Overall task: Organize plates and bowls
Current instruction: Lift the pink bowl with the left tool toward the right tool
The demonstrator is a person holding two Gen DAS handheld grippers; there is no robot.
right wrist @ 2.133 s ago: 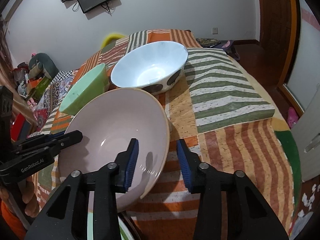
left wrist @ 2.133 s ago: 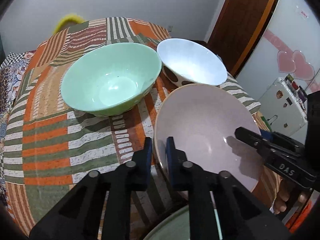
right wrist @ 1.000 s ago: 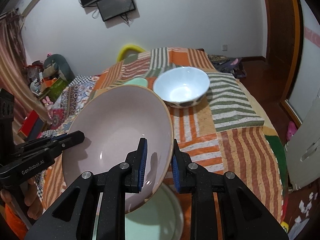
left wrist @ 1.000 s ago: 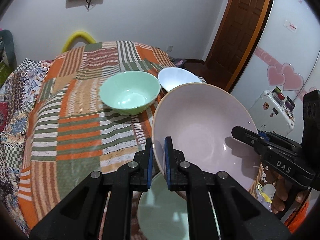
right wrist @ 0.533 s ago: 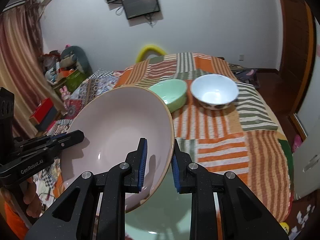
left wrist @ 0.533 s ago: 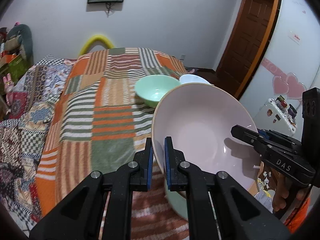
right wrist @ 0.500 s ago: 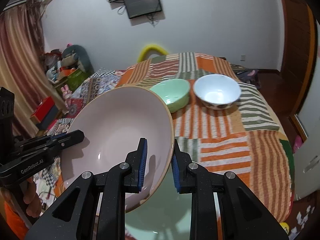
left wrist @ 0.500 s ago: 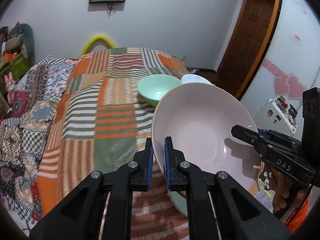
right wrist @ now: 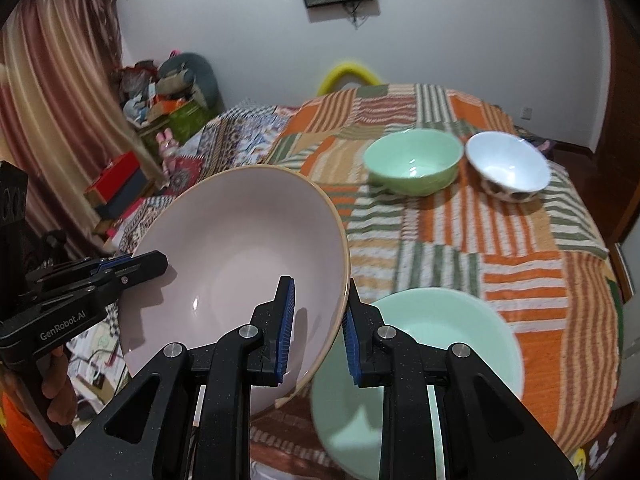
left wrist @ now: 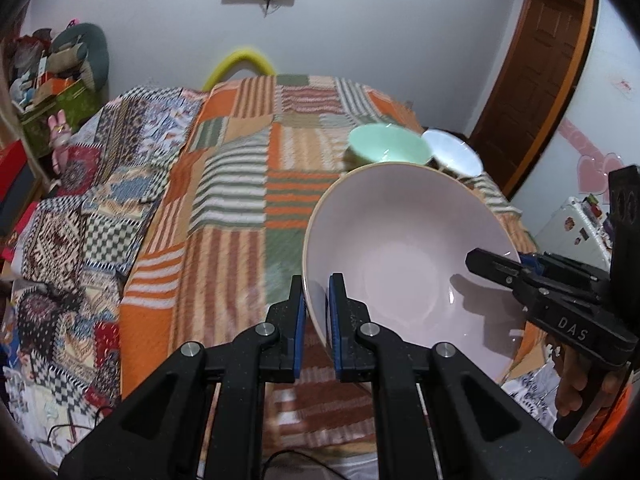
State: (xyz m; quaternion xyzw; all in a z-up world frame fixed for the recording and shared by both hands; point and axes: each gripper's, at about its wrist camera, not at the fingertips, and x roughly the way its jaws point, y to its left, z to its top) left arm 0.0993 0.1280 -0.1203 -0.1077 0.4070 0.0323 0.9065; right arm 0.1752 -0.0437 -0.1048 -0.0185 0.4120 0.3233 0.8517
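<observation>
Pink bowl [right wrist: 240, 264] aloft | left gripper [left wrist: 317, 320] pinches rim | right gripper [right wrist: 316, 320] straddles rim, grip unclear | lower level onto plate [right wrist: 432, 352]

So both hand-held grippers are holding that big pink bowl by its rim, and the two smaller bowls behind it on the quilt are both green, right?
Not quite: only one is green. The right wrist view shows a green bowl beside a white bowl. Both grippers, left hand-held gripper and right hand-held gripper, do clamp the pink bowl by its rim.

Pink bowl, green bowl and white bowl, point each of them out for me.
pink bowl [right wrist: 240, 256]: right wrist view, inner wall.
green bowl [right wrist: 412, 164]: right wrist view, inside bottom.
white bowl [right wrist: 506, 168]: right wrist view, inside.
</observation>
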